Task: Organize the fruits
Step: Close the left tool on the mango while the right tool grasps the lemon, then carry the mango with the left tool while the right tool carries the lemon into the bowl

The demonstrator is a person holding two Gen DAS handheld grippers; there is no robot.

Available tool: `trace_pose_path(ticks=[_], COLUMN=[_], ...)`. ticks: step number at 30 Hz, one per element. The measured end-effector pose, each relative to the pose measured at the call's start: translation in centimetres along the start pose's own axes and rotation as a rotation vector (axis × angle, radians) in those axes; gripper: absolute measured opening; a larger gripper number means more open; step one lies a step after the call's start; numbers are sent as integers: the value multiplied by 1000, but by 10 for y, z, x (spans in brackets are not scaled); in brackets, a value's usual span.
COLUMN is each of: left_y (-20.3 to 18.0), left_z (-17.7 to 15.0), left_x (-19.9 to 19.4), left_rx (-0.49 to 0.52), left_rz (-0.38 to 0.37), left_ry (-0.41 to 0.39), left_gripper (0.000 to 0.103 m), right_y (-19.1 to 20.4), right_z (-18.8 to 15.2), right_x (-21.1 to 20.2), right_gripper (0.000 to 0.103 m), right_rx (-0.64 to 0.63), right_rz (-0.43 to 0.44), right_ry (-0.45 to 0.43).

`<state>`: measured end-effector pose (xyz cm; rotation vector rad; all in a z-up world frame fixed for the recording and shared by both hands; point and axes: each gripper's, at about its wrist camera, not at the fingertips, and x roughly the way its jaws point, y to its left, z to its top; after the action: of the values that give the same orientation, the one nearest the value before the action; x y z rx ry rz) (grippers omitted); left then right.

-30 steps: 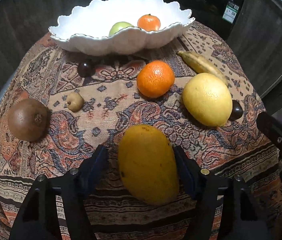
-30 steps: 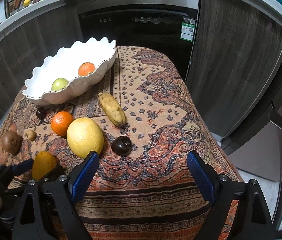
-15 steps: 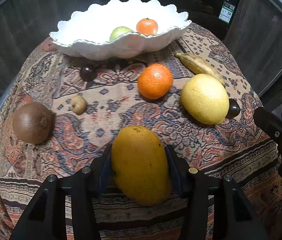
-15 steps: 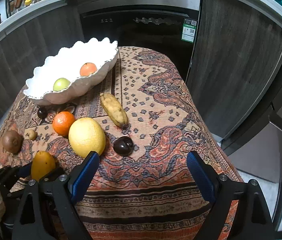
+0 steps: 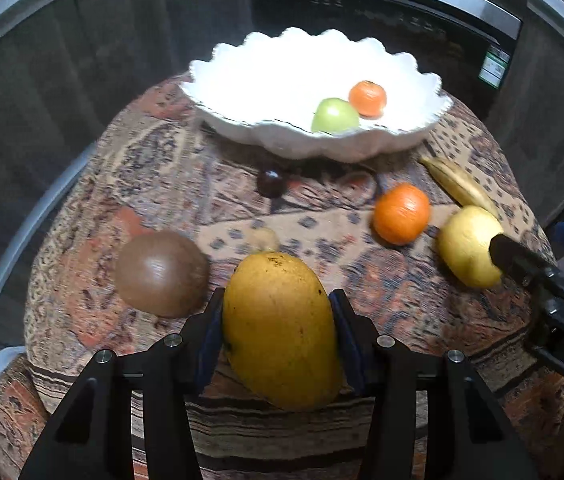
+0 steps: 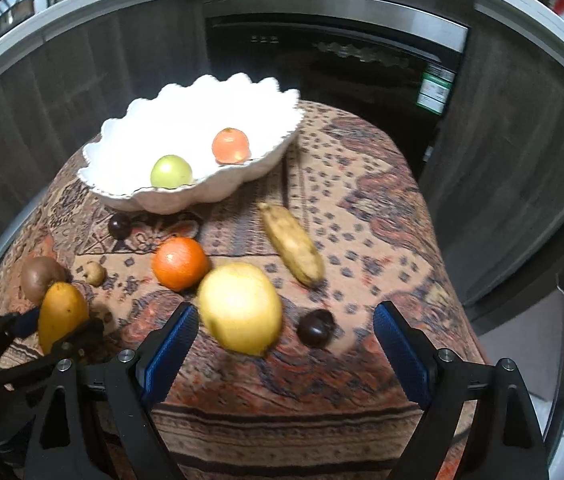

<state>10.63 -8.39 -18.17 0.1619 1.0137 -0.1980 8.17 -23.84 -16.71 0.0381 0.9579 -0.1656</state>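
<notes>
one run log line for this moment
left tool: shut on mango | right tool: open, empty | bowl: green apple, tangerine

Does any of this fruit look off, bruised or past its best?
The banana on the patterned cloth, right of the white bowl, looks overripe: dull yellow with brownish mottling. The mango clamped in the left gripper has a few small dark specks. Nothing looks spilled or broken.

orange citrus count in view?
2. One tangerine inside the white bowl beside the green apple; one orange on the cloth, left of the big yellow fruit.
</notes>
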Motion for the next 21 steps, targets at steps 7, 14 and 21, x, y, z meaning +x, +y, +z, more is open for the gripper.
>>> trace_pose_path(ticks=[7,14,21], left_y=[12,13,12], left_z=[4,5,8], left_x=[6,8,3], left_rx=[-27,-31,-26], left_rz=[-6,-15,-15], left_ry=[10,13,6], left_gripper=[50,50,49], right_y=[18,21,21], right_z=[10,6,-1], right_x=[20,46,46], right_gripper=[85,69,58], right_rx=[-49,-47,-31], right_rz=[23,47,61], right_ry=[38,119,135])
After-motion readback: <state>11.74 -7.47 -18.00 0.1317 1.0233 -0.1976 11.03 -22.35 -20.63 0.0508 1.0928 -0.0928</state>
